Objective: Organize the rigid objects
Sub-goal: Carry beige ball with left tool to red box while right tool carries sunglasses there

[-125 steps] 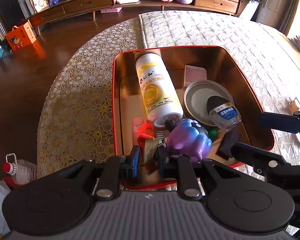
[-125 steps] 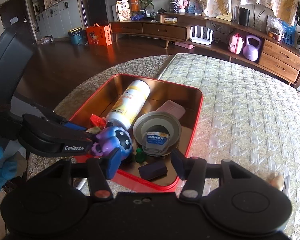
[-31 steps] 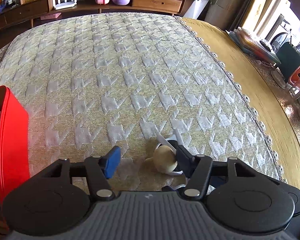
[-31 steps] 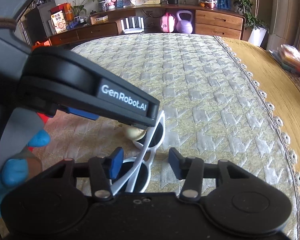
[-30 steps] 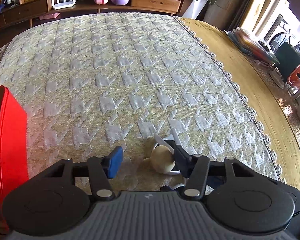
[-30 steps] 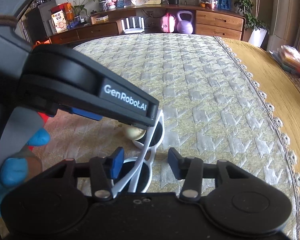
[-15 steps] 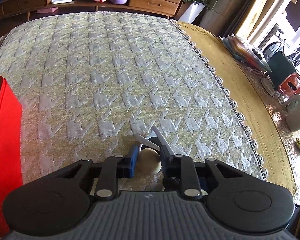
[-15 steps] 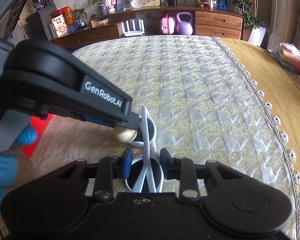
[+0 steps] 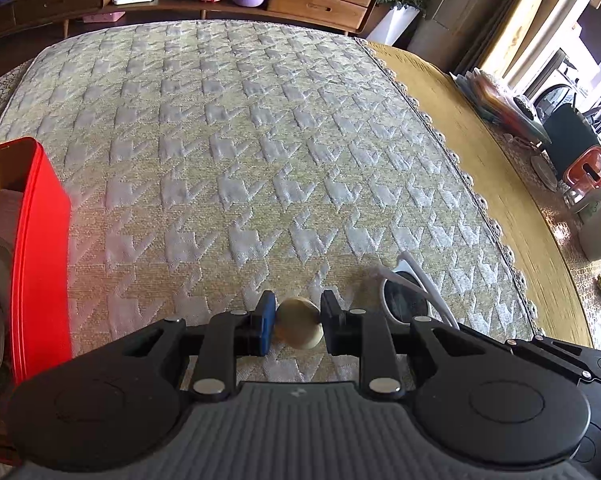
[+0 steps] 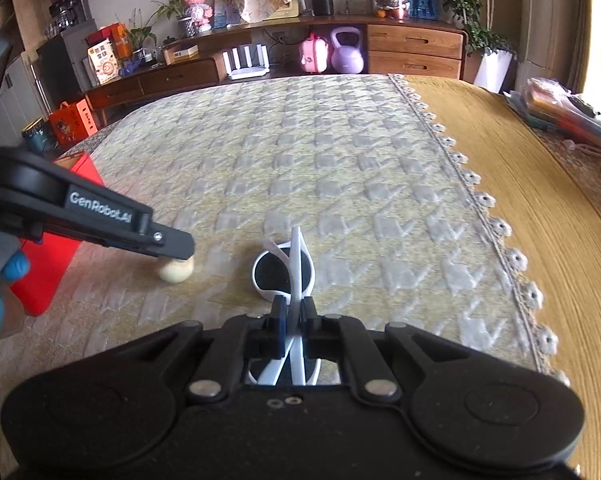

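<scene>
Right of one red box [image 9: 40, 256] lie one round beige ball [image 9: 299, 323] and one pair of white sunglasses [image 10: 284, 270]. The left claw [image 9: 296, 322] grips the ball. The right claw [image 10: 293, 322], just closing, pinches the sunglasses' frame.

Your left wrist camera sat low over the patterned cloth [image 9: 240, 140], looked down steeply along its fingers, close to the small beige ball [image 9: 298, 322], with the red box [image 9: 40, 248] at its left edge. Your right wrist camera looked less steeply across the same cloth toward the sideboard [image 10: 414, 52]. Both views shared the ball, the white sunglasses [image 10: 296, 256] and the box.
</scene>
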Available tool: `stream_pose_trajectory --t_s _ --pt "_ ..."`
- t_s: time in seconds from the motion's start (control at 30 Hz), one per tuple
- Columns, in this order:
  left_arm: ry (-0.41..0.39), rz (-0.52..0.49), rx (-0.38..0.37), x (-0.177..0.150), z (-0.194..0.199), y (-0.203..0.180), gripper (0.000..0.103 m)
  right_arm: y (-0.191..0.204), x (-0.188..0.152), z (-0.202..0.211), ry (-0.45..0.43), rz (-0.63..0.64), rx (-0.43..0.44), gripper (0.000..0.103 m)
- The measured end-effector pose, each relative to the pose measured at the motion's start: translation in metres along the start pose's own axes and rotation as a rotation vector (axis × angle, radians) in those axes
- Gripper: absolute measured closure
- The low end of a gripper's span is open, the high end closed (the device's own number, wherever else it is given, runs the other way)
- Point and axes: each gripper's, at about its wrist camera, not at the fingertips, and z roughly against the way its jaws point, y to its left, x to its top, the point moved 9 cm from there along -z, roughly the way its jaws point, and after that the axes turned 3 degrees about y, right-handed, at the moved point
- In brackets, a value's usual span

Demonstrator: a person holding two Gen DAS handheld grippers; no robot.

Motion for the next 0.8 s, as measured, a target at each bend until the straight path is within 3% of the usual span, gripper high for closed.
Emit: stream_pose_trajectory --t_s 0.37,0.8 --pt "-0.016 0.029 -0.014 -0.008 0.037 0.009 0.079 0.013 0.006 0.024 -0.034 -0.007 0.04 0.097" --pt "-0.066 0.03 0.005 -0.021 0.103 0.038 0.079 0.073 0.022 0.063 -0.071 0.063 0.105 0.097"
